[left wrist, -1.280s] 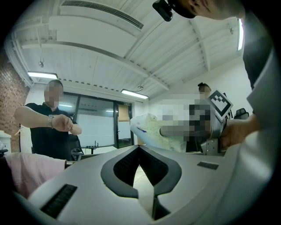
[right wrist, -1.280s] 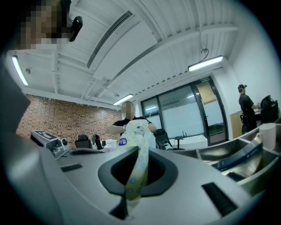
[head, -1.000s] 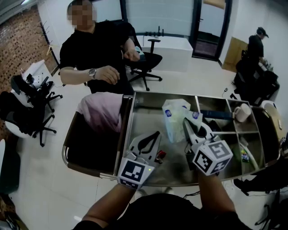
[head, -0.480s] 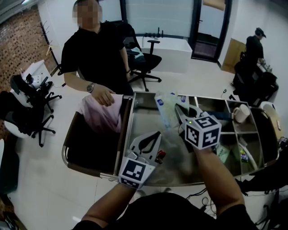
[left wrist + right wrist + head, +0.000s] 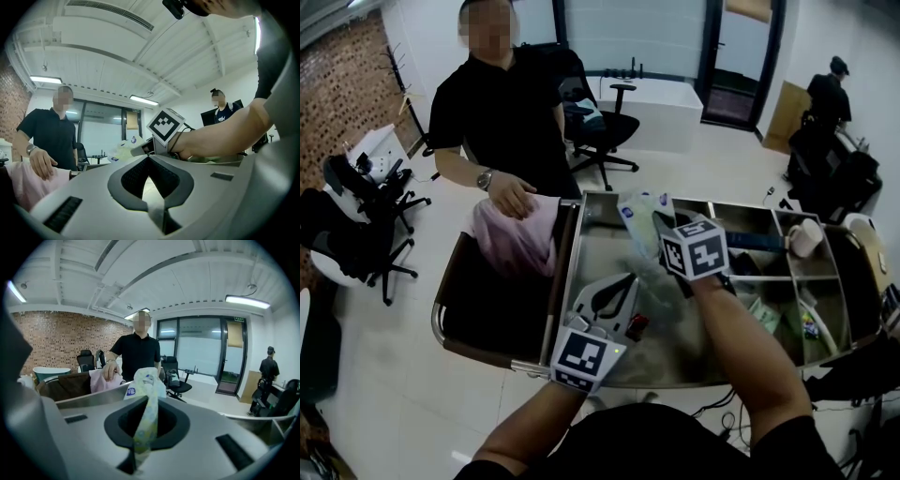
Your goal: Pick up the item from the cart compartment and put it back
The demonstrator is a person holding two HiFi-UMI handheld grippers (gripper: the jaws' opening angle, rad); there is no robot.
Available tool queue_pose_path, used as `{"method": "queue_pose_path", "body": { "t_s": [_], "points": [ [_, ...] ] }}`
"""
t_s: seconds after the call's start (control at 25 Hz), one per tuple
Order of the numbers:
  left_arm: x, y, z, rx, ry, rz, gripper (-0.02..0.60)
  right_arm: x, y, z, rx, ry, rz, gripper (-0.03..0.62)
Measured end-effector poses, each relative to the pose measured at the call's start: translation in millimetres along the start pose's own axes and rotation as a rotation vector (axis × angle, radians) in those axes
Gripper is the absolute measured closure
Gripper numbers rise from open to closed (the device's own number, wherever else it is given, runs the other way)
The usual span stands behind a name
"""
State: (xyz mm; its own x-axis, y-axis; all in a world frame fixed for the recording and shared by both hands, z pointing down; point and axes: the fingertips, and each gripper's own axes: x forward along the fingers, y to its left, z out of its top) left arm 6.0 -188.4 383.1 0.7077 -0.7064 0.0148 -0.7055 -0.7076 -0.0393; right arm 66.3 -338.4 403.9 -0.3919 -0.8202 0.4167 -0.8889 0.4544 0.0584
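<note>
I'm holding the right gripper (image 5: 656, 228) up over the cart's (image 5: 565, 272) big middle compartment, its fingers pinching the pale tissue pack (image 5: 637, 208) by one edge. The pack is riding in the air above the compartment floor. My left gripper (image 5: 622, 283) is sitting by the cart's near rim, fingers closed together on nothing.

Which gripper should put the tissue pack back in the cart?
The right gripper. Its jaws pinch the tissue pack above the cart; the left gripper is shut, empty, by the near rim.
</note>
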Motion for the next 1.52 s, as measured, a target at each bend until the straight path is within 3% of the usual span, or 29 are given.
{"method": "queue_pose_path", "body": {
  "t_s": [0.12,0.16,0.2,0.24,0.4,0.68,0.84,1.52],
  "points": [
    [-1.0,0.8,0.7,-0.003,-0.001,0.003,0.581,9.3,3.0,-3.4,-0.023,0.022,0.010,0.567],
    [-1.5,1.2,1.1,-0.005,-0.001,0.004,0.581,13.0,3.8,-7.2,-0.024,0.034,0.019,0.508],
    [-1.8,2.1,1.1,-0.007,-0.001,0.005,0.581,16.3,3.4,-11.2,-0.021,0.046,0.024,0.391],
    [-2.0,3.3,1.0,-0.009,-0.001,0.007,0.581,18.1,1.8,-14.0,-0.015,0.054,0.023,0.333],
    [-1.7,5.7,1.1,-0.010,-0.005,0.011,0.581,15.4,-8.4,-19.3,0.013,0.061,0.000,0.333],
    [0.2,5.5,-0.8,-0.001,-0.001,0.011,0.581,-6.8,1.9,-9.0,0.038,-0.008,0.039,0.366],
    [0.2,4.9,-2.1,0.005,0.003,0.009,0.581,-28.5,11.5,-2.3,0.057,-0.071,0.054,0.580],
    [2.0,2.0,-3.0,0.001,0.016,0.003,0.581,-90.1,33.7,18.8,0.111,-0.231,0.115,0.582]
  ]
}}
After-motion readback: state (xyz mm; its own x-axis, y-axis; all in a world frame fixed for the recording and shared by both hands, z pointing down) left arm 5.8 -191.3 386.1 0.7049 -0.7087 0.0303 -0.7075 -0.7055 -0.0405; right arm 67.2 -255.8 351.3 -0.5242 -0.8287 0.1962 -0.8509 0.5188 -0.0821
